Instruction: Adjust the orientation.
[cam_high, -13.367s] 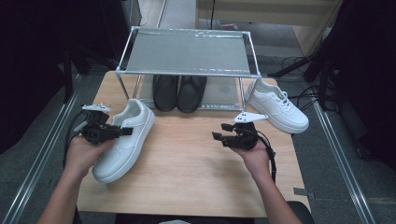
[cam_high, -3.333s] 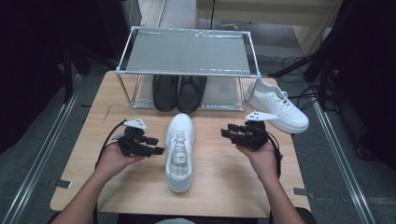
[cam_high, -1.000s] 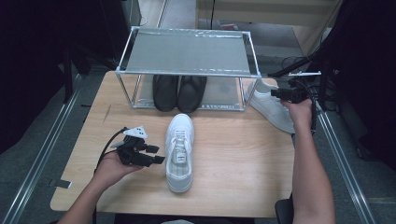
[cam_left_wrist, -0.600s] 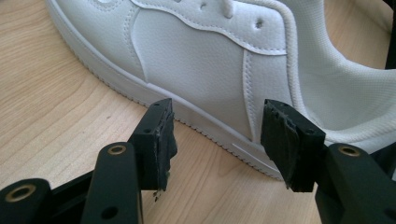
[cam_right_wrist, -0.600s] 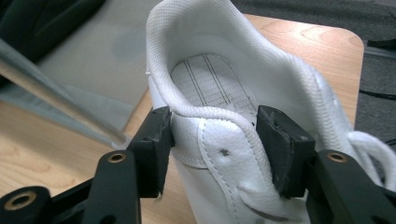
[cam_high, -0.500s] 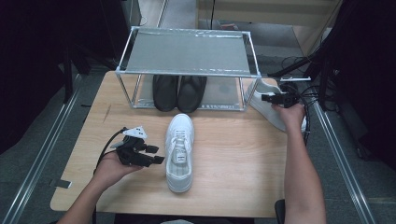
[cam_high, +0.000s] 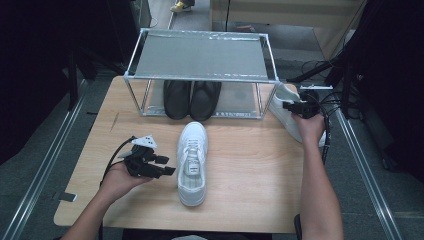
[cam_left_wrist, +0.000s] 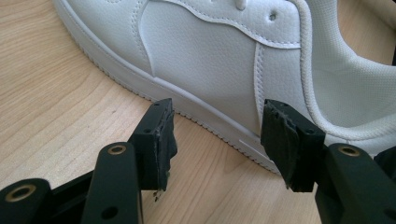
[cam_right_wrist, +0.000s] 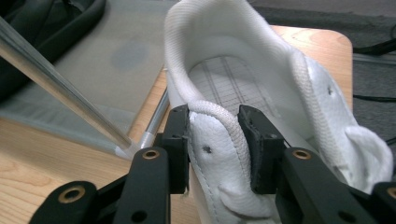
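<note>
Right claw (cam_right_wrist: 215, 144) dropped onto far white sneaker (cam_right_wrist: 261, 107), just closing, pinching its collar between pads; left claw (cam_left_wrist: 217, 140) released

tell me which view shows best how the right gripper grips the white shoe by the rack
The right gripper view: the right gripper has its pads closed on the collar wall of the white shoe. The high view shows the hand over that shoe beside the rack, jaws hidden.
</note>
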